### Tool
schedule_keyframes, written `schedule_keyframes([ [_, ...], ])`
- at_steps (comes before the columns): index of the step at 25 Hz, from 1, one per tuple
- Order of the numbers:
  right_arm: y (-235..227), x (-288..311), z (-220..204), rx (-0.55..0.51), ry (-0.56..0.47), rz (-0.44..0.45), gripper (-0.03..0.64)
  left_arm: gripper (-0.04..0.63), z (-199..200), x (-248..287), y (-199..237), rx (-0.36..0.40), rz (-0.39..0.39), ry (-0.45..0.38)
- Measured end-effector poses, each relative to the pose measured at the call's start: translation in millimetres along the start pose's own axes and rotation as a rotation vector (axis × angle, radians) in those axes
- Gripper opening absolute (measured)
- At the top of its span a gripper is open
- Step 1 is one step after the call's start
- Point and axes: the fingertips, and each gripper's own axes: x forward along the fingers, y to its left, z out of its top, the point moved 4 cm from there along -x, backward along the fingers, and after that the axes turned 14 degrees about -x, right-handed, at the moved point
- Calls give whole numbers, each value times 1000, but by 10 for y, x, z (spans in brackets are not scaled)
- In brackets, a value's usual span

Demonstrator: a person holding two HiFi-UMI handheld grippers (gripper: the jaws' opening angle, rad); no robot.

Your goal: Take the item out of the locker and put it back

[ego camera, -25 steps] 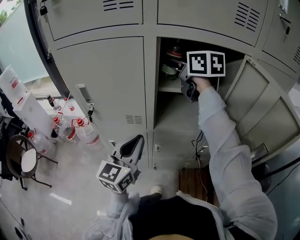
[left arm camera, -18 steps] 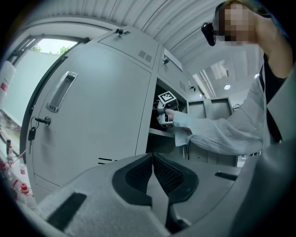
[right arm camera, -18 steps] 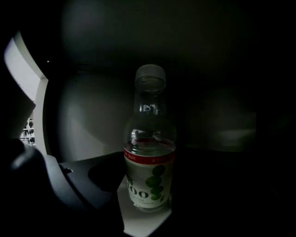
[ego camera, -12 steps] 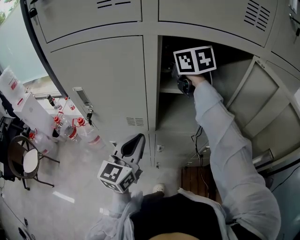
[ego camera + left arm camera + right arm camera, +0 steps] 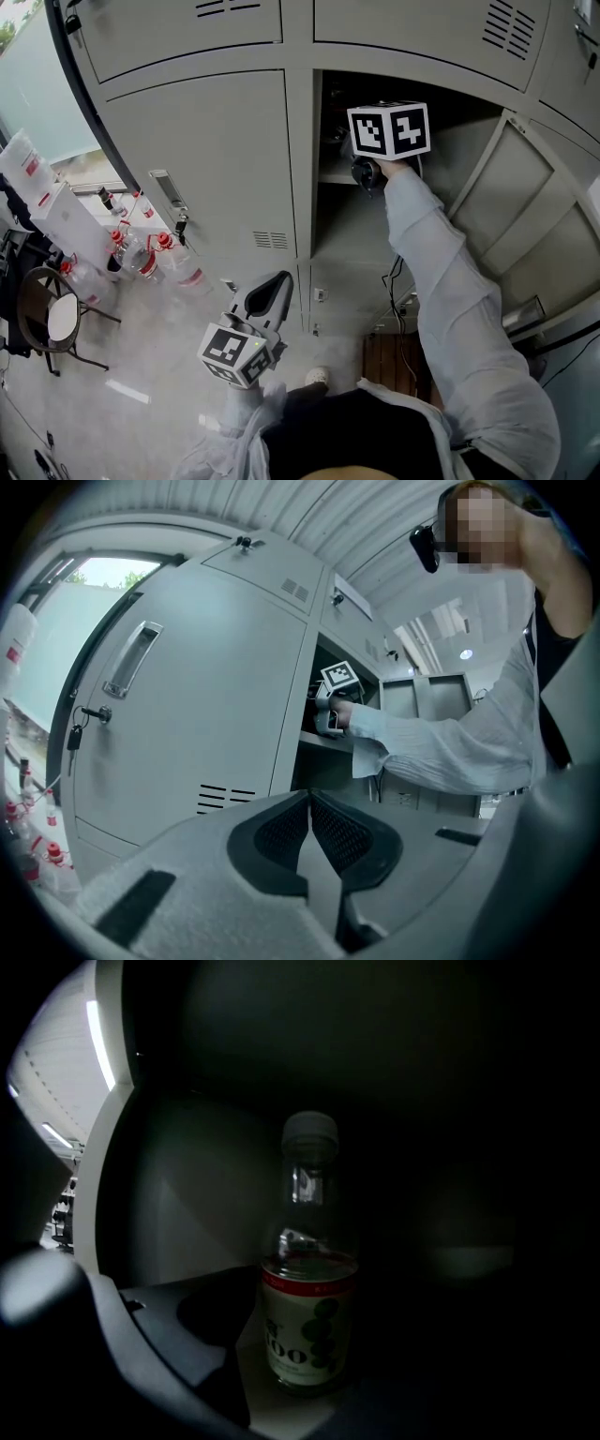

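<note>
Standing on the locker shelf (image 5: 251, 1368), a bottle (image 5: 309, 1326) sits inside the wide right claw (image 5: 356, 155); left claw (image 5: 309, 832) closed.

My head camera looks steeply down the locker (image 5: 216, 159) front, with the open compartment (image 5: 347, 225) at one o'clock. My left gripper (image 5: 309, 803) camera, low and well back, faces level toward that same compartment, at twelve o'clock above my jaws. My right gripper (image 5: 361, 159) camera sits inside it, near the bottle (image 5: 307, 1316).
</note>
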Motion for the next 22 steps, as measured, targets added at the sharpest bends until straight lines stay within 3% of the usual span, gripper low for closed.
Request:
schedule_keyframes([
  [11,134,-347,150,-44,-68,-36,416,14,-61,-232,-230,8,7,-9],
  [16,188,-636,158,-122,-75,-111,419,14,-109,-381,-367,10,7,-9],
  [22,312,-1041,74,-89,-84,-139,419,15,-184,-541,-577,14,-6,1],
])
